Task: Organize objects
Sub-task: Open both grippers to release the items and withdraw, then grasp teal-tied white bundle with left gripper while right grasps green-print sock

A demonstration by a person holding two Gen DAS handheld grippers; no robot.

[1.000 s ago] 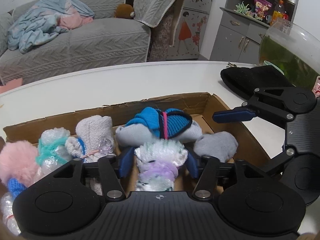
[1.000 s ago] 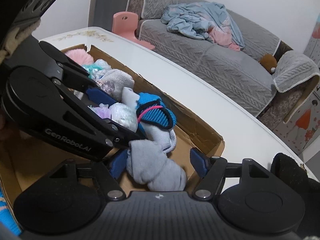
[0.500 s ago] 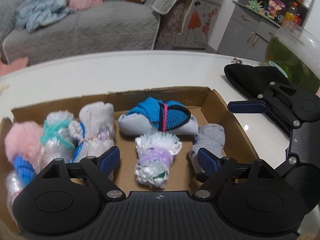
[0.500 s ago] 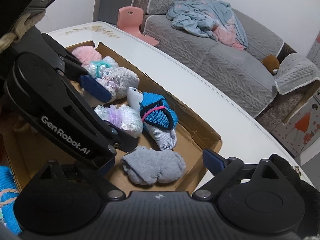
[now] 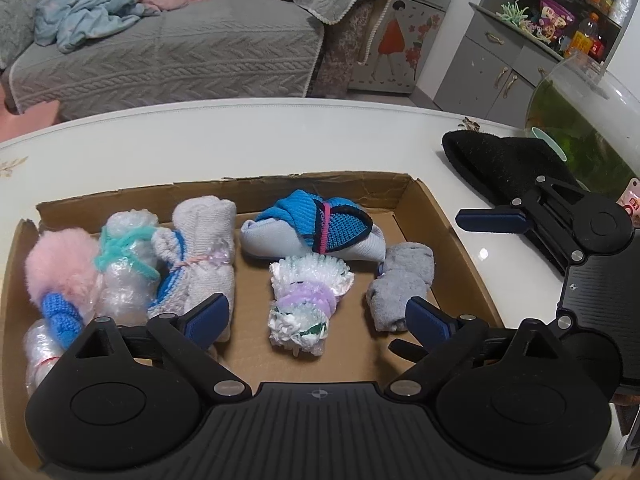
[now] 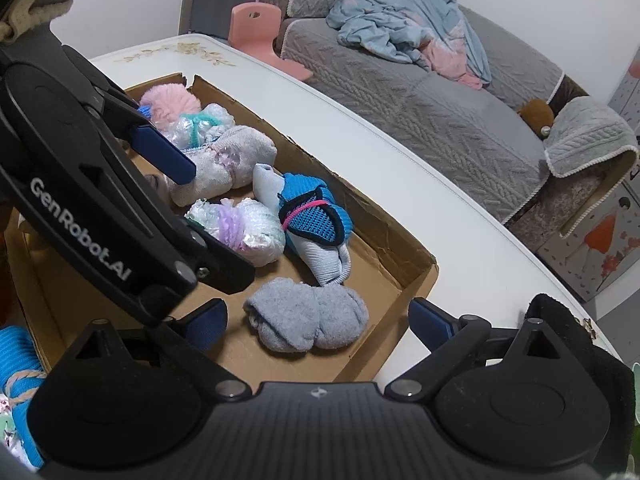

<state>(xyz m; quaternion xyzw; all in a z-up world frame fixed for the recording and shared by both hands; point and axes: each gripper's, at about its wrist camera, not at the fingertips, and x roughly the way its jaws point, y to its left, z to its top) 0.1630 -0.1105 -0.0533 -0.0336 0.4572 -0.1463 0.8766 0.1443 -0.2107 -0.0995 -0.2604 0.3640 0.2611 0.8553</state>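
A shallow cardboard tray (image 5: 412,200) on the white table holds several rolled sock bundles. My left gripper (image 5: 318,316) hovers over a white roll tied with purple (image 5: 306,300); its jaws are opening and the pads stand clear on both sides. My right gripper (image 6: 319,320) is open around a grey sock roll (image 6: 308,316) in the tray's right corner without touching it. A blue and light-grey bundle (image 5: 316,228) lies behind both rolls. On the left, a pink fluffy roll (image 5: 60,264), a teal-tied roll (image 5: 128,252) and a whitish roll (image 5: 200,248) sit side by side.
A black fuzzy slipper (image 5: 500,164) lies on the table right of the tray, beside a glass fish bowl (image 5: 580,120). More blue bundles (image 6: 20,364) lie at the near left in the right wrist view. A grey sofa (image 5: 160,60) stands beyond the table.
Both grippers have opened wide. The left let go of the white and purple roll, the right let go of the grey roll; both rolls now lie free in the tray.
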